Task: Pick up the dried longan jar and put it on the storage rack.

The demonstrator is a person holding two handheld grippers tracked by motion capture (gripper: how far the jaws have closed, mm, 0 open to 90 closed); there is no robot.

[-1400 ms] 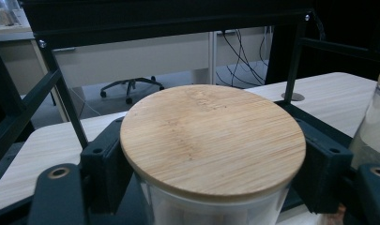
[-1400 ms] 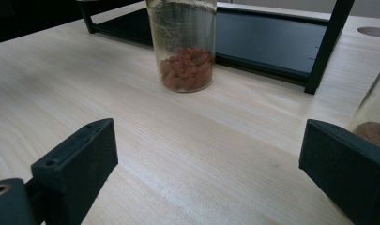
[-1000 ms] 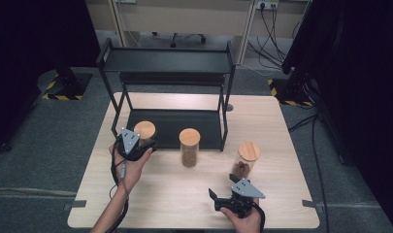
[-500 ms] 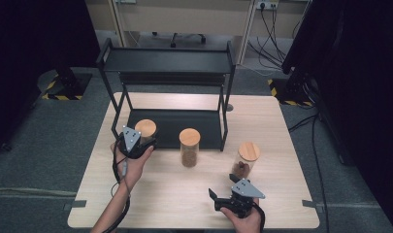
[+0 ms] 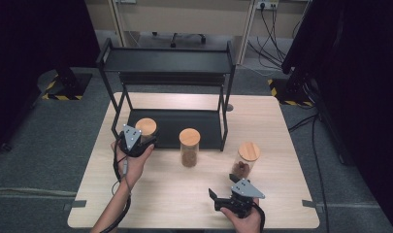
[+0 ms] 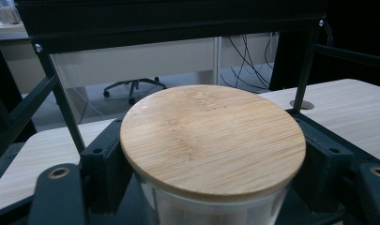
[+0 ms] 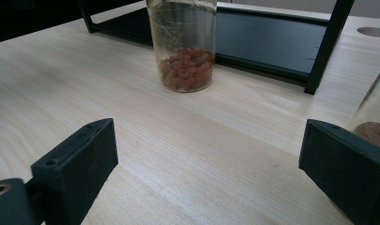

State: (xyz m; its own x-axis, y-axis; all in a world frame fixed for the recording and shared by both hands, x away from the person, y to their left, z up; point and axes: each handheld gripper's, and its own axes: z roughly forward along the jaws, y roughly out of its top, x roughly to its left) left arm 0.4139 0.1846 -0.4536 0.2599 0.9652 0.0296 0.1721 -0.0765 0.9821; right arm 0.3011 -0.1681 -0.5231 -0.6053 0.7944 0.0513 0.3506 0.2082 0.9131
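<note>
High view, over a pale wooden table (image 5: 150,191) bearing a black two-tier rack (image 5: 167,63) and three glass jars with round wooden lids. Leftmost jar (image 5: 146,128) upright at the front left corner of the rack's lower shelf, long axis vertical, lid up and level. Clamped by the left gripper (image 5: 137,144), jaws pressed to the glass on both sides just under the lid. Left hand (image 5: 131,162) wrapped around the gripper body from below, forearm running up from the bottom edge and leaning a little to the right, cable trailing down along the wrist.

Left gripper view: same lid (image 6: 212,138) broad and flat between the two black jaws, clear glass wall beneath it, rack uprights and top shelf close behind.

Middle jar (image 5: 189,147), reddish-brown pieces inside, upright on the table just in front of the rack's lower shelf. Third jar (image 5: 246,160) to the right, also upright, near the rack's right front leg.

Right gripper (image 5: 218,196) low at the table's near edge, right hand (image 5: 242,218) beneath it, jaws pointing left and slightly away from the person. Right gripper view: jaws spread wide, bare tabletop between them, middle jar (image 7: 185,44) straight ahead, well apart from the jaws.
</note>
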